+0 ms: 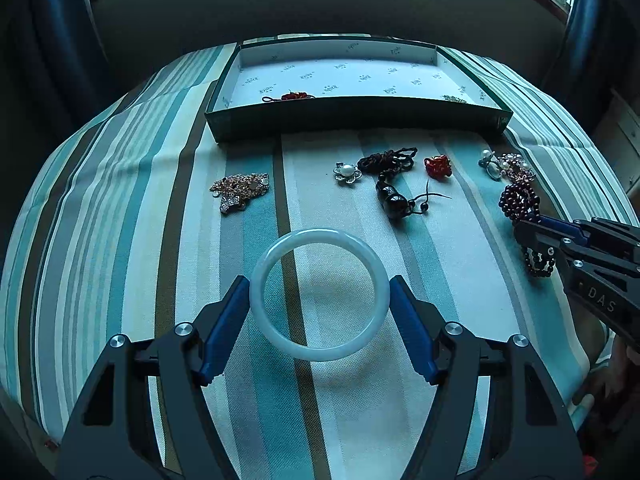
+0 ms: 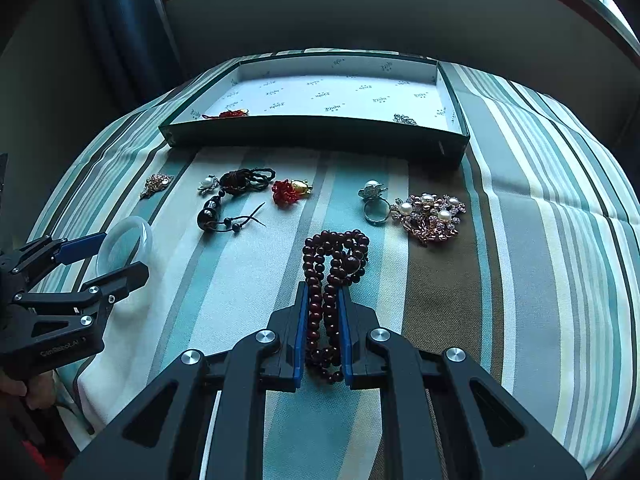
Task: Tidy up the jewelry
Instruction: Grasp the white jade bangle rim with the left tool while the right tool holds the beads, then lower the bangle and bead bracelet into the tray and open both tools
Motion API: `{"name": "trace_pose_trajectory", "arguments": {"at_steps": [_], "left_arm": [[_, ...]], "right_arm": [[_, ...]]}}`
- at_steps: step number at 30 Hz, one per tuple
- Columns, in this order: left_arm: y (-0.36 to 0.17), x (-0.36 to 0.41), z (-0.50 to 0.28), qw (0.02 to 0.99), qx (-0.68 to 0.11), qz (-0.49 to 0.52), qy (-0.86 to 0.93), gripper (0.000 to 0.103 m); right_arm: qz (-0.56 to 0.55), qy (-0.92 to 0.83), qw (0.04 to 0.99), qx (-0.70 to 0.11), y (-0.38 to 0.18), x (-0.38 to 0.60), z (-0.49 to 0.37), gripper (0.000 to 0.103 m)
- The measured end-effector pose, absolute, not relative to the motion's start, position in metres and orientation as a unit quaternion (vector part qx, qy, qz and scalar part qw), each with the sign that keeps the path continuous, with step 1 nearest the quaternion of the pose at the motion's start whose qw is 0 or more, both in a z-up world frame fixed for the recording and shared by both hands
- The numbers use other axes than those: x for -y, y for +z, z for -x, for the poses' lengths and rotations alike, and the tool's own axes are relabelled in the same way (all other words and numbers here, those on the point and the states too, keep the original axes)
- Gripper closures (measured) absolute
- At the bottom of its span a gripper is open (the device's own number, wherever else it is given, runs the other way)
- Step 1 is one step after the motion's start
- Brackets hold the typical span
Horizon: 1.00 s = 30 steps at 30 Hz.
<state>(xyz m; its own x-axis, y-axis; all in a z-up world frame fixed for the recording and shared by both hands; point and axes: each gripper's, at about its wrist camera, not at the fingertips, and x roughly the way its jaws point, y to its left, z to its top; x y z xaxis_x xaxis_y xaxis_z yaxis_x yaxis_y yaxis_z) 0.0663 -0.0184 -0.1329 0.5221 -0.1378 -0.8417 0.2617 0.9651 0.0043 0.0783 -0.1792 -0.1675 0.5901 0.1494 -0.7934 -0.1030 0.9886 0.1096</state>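
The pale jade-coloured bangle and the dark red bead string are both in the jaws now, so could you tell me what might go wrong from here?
1. The pale jade-coloured bangle is smooth and round, pinched only at its two sides by the left gripper; it could pivot or slip out.
2. The dark red bead string is held by the right gripper with loops trailing on the striped cloth; they might drag into the pearl brooch or ring.

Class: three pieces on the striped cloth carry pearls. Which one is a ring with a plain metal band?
The silver pearl ring, beside the large rose-gold pearl brooch. Only it has a round band; the small pearl flower brooch and the large brooch have none.
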Motion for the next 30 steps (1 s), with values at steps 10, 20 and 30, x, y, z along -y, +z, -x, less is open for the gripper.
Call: {"name": "trace_pose_trajectory", "arguments": {"at_steps": [10,20,30], "left_arm": [[-0.106,0.027,-0.085,0.885,-0.445,-0.059,-0.126,0.033],[-0.081,0.047,-0.138,0.903,-0.402,-0.057,-0.138,0.033],[-0.085,0.082,-0.212,0.91,-0.385,-0.066,-0.142,0.033]], "right_arm": [[-0.039,0.077,0.905,-0.417,-0.138,0.181,-0.096,0.089],[-0.052,0.069,0.92,-0.382,-0.111,0.192,-0.151,0.089],[-0.062,0.072,0.918,-0.386,-0.121,0.187,-0.219,0.089]]}}
